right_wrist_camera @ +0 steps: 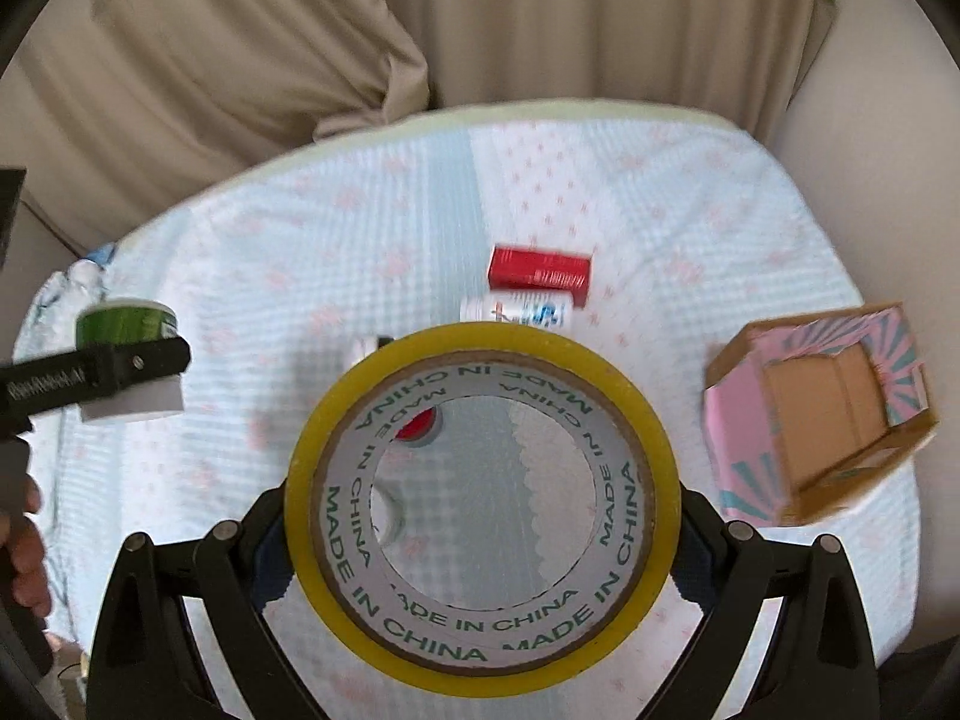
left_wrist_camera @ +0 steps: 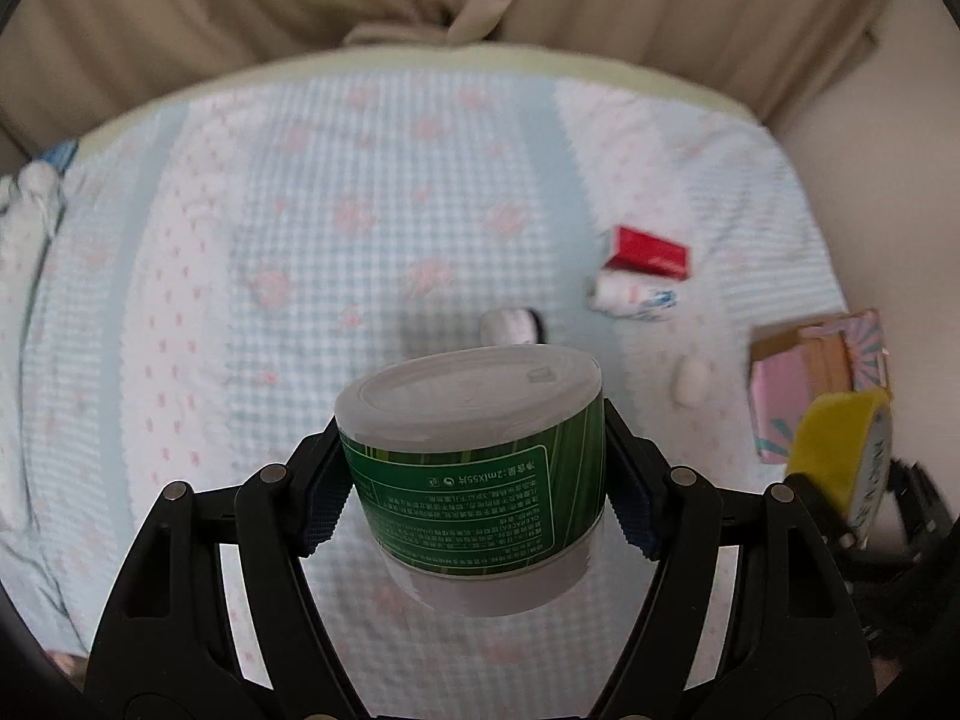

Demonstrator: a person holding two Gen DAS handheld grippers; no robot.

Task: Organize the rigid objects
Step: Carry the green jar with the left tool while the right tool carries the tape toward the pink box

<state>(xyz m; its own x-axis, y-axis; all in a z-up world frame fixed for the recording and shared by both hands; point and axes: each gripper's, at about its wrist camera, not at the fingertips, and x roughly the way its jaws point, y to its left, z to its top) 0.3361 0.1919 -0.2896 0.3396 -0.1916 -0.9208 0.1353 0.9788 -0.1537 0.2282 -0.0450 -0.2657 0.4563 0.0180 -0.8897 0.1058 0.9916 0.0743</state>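
Note:
My left gripper (left_wrist_camera: 474,480) is shut on a green-labelled round tub (left_wrist_camera: 474,468) with a clear lid, held above the bed. The tub also shows in the right wrist view (right_wrist_camera: 126,324), with the left gripper (right_wrist_camera: 129,366) around it. My right gripper (right_wrist_camera: 480,516) is shut on a yellow tape roll (right_wrist_camera: 480,648) printed MADE IN CHINA, held upright; the tape roll also shows at the right edge of the left wrist view (left_wrist_camera: 840,456). An open pink cardboard box (right_wrist_camera: 822,414) lies on its side at the right, also in the left wrist view (left_wrist_camera: 810,366).
On the blue-and-pink checked bedcover (left_wrist_camera: 300,240) lie a red box (right_wrist_camera: 537,273), a white bottle with blue print (right_wrist_camera: 522,312), a small red-capped item (right_wrist_camera: 420,426) seen through the roll, and a small white piece (left_wrist_camera: 690,381). Beige curtains (right_wrist_camera: 240,60) hang behind.

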